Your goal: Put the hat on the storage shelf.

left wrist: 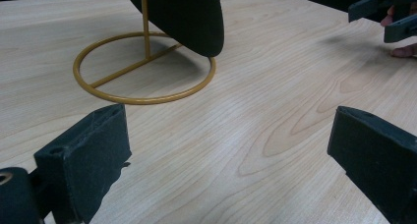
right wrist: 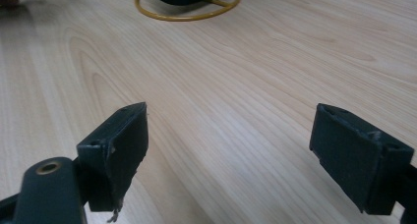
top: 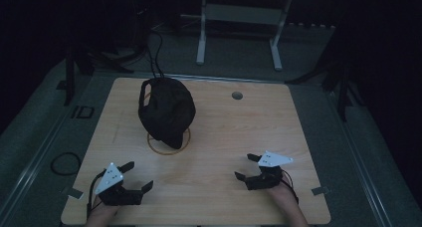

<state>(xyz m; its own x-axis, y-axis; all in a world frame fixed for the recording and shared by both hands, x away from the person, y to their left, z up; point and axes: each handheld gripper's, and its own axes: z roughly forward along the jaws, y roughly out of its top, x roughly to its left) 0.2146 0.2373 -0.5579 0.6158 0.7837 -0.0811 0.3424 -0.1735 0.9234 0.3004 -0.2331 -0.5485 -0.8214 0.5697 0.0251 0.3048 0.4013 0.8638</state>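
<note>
Dark surroundings, cropped hat and stand

In the high view the room beyond the tabletop (top: 224, 137) is too dark to make out. The black hat (left wrist: 182, 15) is cut off by the top edge in the left gripper view, hiding the stand's (left wrist: 142, 67) upper post. The right gripper view crops the stand's ring at its top edge.

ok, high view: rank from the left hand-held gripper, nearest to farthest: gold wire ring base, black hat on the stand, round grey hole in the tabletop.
1. Gold wire ring base, just ahead and to the right of the left hand-held gripper.
2. Black hat, hanging over that ring, farther up the table.
3. Round grey hole in the wooden tabletop, near the far edge, well to the right.
</note>
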